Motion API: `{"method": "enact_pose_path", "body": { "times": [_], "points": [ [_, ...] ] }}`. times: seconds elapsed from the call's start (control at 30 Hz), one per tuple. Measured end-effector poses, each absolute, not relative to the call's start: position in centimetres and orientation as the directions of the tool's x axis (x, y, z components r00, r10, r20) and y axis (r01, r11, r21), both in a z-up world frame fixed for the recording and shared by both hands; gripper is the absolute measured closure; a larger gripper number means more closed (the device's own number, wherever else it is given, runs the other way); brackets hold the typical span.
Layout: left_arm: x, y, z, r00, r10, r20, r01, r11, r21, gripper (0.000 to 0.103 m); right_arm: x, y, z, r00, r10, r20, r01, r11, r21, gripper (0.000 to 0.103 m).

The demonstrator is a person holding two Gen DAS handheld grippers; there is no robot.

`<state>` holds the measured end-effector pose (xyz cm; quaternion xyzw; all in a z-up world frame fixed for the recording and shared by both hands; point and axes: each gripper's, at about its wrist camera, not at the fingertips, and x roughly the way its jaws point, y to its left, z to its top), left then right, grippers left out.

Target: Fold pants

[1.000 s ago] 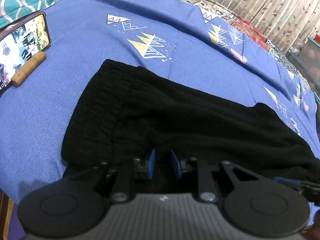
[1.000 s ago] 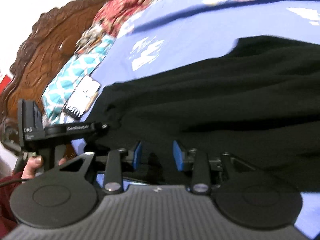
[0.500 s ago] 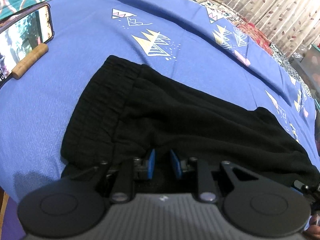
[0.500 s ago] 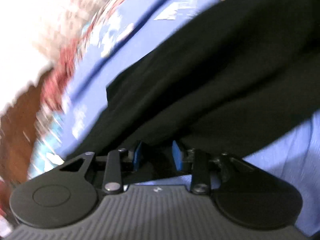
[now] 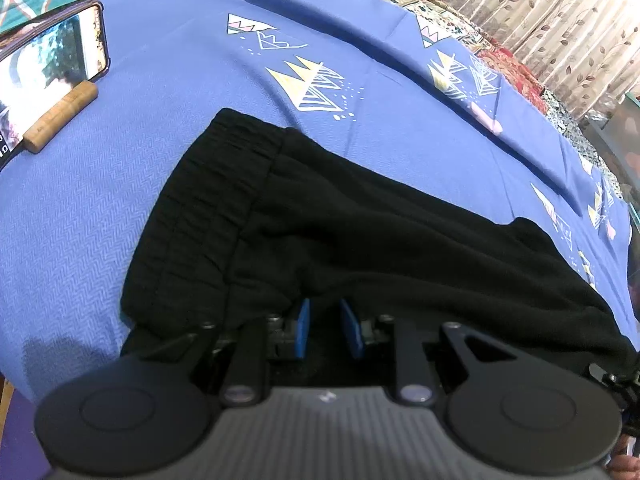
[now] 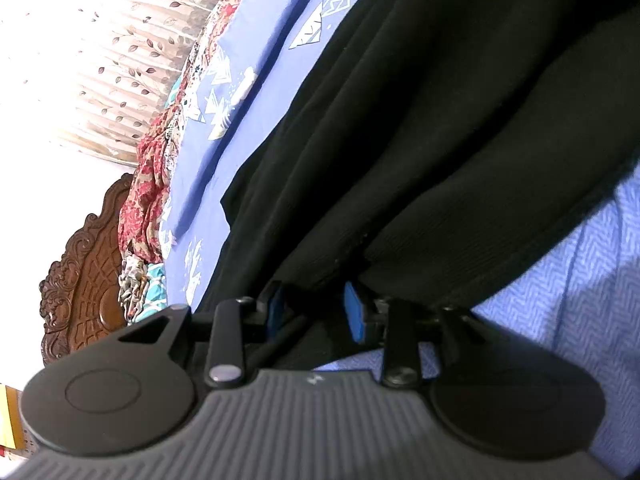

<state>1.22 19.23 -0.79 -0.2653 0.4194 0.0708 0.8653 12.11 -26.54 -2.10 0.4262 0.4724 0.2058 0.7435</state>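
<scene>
Flat on the blue bedsheet [image 5: 120,184] lay black pants [image 5: 360,224], left gripper [image 5: 325,330] jaws narrowly parted, pinching a fabric fold, right gripper [image 6: 316,312] jaws wider, clamping the hem edge.

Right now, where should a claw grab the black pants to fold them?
Probably at the waistband, the thick gathered end nearest the phone. It lies flat on the blue sheet with a free edge, so come in low from that open side and pinch both layers. The left claw already sits at the pants' near edge beside it.
</scene>
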Motion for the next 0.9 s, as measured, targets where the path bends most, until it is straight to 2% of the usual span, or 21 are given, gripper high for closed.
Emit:
{"method": "enact_pose_path", "body": {
  "times": [0.77, 0.83, 0.9],
  "points": [
    [0.9, 19.2, -0.7, 0.642, -0.109, -0.759, -0.337, 0.849, -0.406, 0.083, 12.4, -26.7, -1.1, 0.465, 0.690, -0.554, 0.051, 0.604, 0.795, 0.066],
    [0.9, 19.2, -0.3, 0.639, -0.111, -0.761, -0.333, 0.852, -0.404, 0.083, 11.7, -26.7, 0.2, 0.504, 0.677, -0.536, 0.011, 0.616, 0.788, 0.065],
    [0.6, 18.9, 0.8, 0.657, -0.105, -0.747, -0.314, 0.863, -0.397, 0.079, 10.8, -27.3, 1.8, 0.533, 0.681, -0.502, -0.046, 0.616, 0.787, 0.065]
  ]
}}
